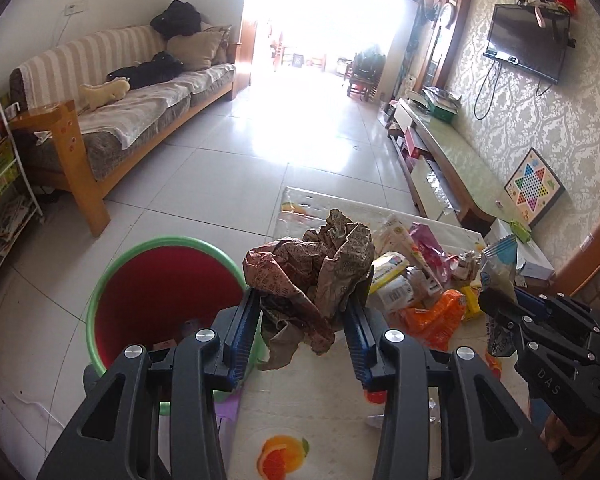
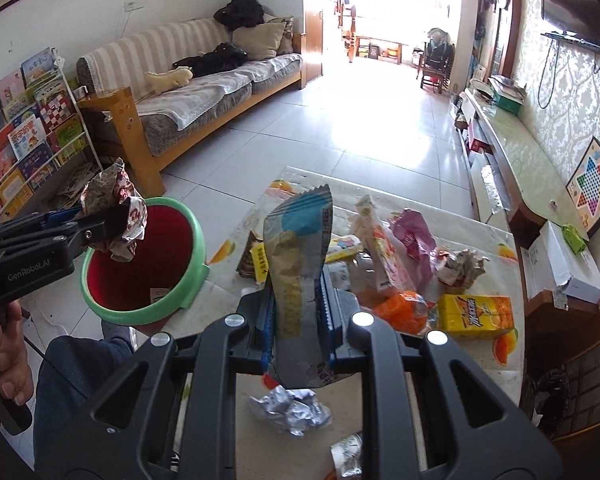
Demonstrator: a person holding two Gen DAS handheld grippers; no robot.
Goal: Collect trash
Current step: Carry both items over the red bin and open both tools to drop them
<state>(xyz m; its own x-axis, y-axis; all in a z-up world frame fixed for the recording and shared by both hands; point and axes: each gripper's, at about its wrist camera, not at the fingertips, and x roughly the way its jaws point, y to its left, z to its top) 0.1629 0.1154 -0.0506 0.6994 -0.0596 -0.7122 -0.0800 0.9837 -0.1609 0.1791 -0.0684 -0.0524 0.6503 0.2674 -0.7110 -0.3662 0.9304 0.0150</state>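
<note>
My left gripper point(image 1: 306, 304) is shut on a crumpled brown printed paper wad point(image 1: 320, 264), held above the table edge just right of the red bin with a green rim point(image 1: 156, 292). In the right wrist view that wad point(image 2: 116, 212) hangs over the bin point(image 2: 140, 256). My right gripper point(image 2: 298, 284) is shut on a flat blue-and-grey snack bag point(image 2: 300, 264), which stands up between the pads. The left wrist view shows this snack bag point(image 1: 498, 276) at the right, above the table.
Wrappers litter the table point(image 2: 380, 408): an orange packet point(image 2: 404, 308), a yellow drink carton point(image 2: 476, 316), a pink wrapper point(image 2: 414, 240) and crumpled foil point(image 2: 292, 408). A sofa point(image 1: 120, 100) stands left, a low TV cabinet point(image 1: 452, 160) right. A person's hand point(image 2: 4, 344) holds the left gripper.
</note>
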